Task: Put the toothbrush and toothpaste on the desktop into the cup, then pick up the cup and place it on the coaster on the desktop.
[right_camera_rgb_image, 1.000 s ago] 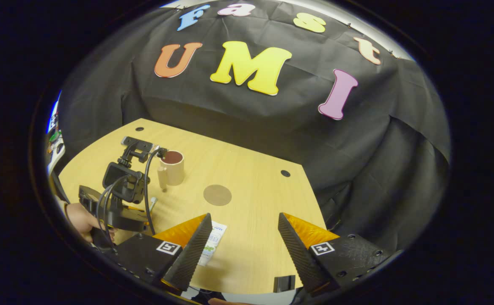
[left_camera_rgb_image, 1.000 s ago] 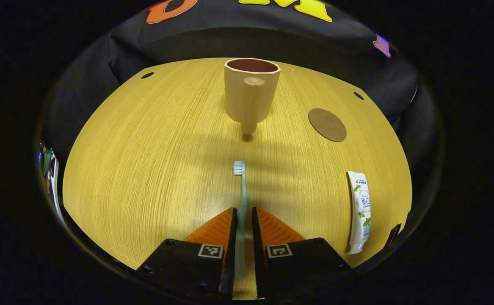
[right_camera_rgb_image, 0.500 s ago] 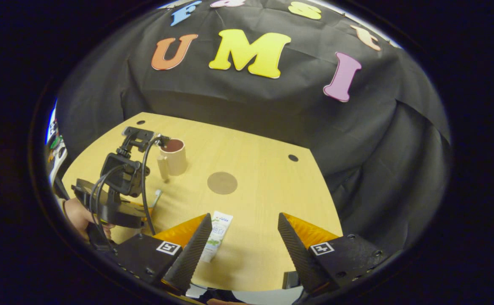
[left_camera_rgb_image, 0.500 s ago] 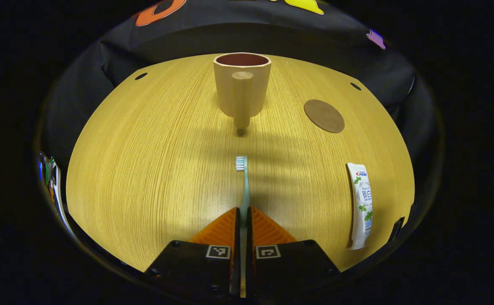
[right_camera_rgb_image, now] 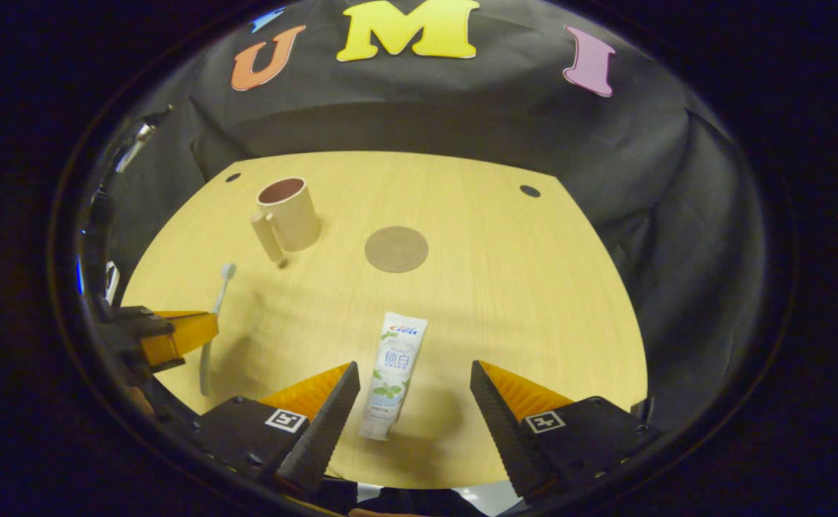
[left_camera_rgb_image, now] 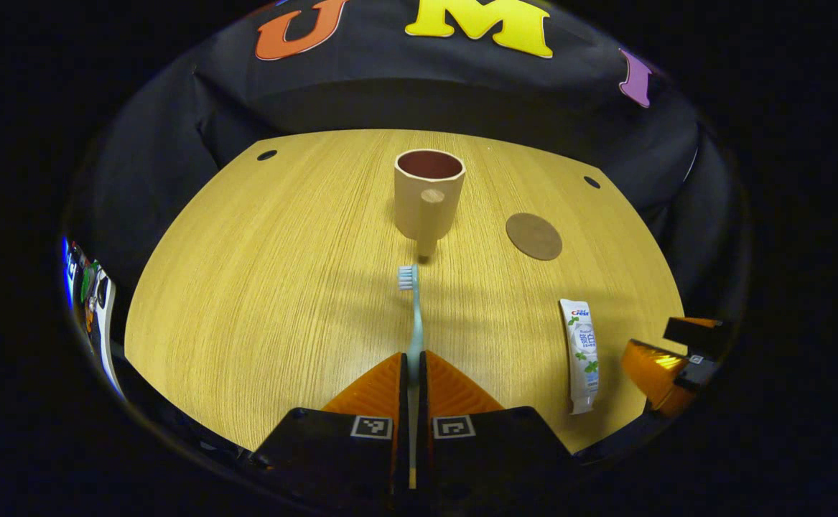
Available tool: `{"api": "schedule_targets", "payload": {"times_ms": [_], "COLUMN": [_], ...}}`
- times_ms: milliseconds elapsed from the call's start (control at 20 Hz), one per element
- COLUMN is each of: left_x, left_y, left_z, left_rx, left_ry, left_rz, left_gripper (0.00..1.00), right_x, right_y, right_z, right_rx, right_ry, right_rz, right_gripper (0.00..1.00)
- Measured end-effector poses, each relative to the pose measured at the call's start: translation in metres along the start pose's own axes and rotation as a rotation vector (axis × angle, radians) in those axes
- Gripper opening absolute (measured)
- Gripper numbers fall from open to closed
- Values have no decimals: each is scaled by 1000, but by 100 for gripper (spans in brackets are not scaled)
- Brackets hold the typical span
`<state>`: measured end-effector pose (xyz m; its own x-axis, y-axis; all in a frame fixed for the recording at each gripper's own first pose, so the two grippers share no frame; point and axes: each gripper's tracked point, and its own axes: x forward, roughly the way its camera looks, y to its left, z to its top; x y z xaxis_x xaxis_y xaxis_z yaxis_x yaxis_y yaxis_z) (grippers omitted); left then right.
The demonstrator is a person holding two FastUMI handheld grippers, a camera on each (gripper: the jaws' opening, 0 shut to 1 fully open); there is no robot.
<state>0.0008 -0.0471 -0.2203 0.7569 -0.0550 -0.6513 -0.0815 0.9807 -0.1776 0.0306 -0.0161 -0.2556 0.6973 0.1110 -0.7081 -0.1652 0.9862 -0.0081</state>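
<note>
Toothbrush (left_camera_rgb_image: 413, 316): clamped by its handle between the fingers of the left gripper (left_camera_rgb_image: 411, 362), head pointing far toward the cup; whether it is lifted off the desk cannot be told; not yet in the cup
Toothpaste (right_camera_rgb_image: 392, 373): flat on the desk, near edge, right of the toothbrush; untouched
Cup (left_camera_rgb_image: 428, 195): upright at the far middle of the desk, handle facing near; interior looks empty
Coaster (left_camera_rgb_image: 533, 236): bare, just right of the cup and apart from it
Left gripper: fingers together on the toothbrush handle
Right gripper (right_camera_rgb_image: 413, 402): fingers wide apart, hovering over the toothpaste, which lies between them in the right gripper view; no contact seen
Desk (left_camera_rgb_image: 261, 287): wooden, carries all four items
Done: toothbrush grasped, by judgement
Left: carry toothbrush into cup; grasp toothpaste and drop it in; lift cup and set it on coaster
Progress: early, first of the steps in hand; nothing yet delivered
</note>
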Motion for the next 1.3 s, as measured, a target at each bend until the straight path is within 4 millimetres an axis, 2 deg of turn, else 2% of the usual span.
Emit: {"api": "schedule_targets", "payload": {"times_ms": [100, 150, 200, 250, 400, 600, 700, 750, 800, 950, 1000, 1050, 1250, 1300], "left_x": [-18, -27, -36, -51, -79, -117, -132, -131, -137, -153, -157, -158, -162, -163], "left_y": [2, 6, 10, 13, 22, 35, 37, 35, 36, 44, 44, 45, 46, 45], "left_z": [14, 22, 32, 36, 56, 88, 95, 96, 102, 123, 130, 136, 160, 166], "left_rx": [-21, -20, -16, -14, -18, -31, -41, -49, -59, -75, -78, -82, -81, -71], "left_ry": [-37, -57, -82, -108, -183, -309, -363, -380, -399, -472, -489, -504, -549, -564], "left_rz": [-2, 12, 21, 29, 38, 66, 68, 68, 64, 68, 63, 59, 43, 38], "left_gripper": [7, 7, 7, 7, 6, 7, 6, 6, 7, 6, 6, 6, 6, 6], "right_x": [13, 20, 26, 31, 45, 54, 59, 59, 61, 65, 64, 64, 64, 63], "right_y": [10, 16, 21, 23, 25, 31, 30, 30, 30, 24, 23, 24, 23, 24], "right_z": [-9, -16, -22, -29, -42, -46, -47, -47, -47, -48, -49, -49, -50, -51], "right_rx": [8, 11, 20, 31, 61, 107, 119, 129, 142, 165, 168, 167, 152, 149], "right_ry": [51, 83, 114, 144, 209, 246, 253, 259, 267, 279, 282, 281, 278, 281], "right_rz": [27, 36, 44, 46, 43, 57, 51, 49, 50, 26, 31, 39, 49, 63], "right_gripper": [94, 90, 96, 94, 90, 77, 72, 71, 65, 60, 49, 44, 46, 43]}}
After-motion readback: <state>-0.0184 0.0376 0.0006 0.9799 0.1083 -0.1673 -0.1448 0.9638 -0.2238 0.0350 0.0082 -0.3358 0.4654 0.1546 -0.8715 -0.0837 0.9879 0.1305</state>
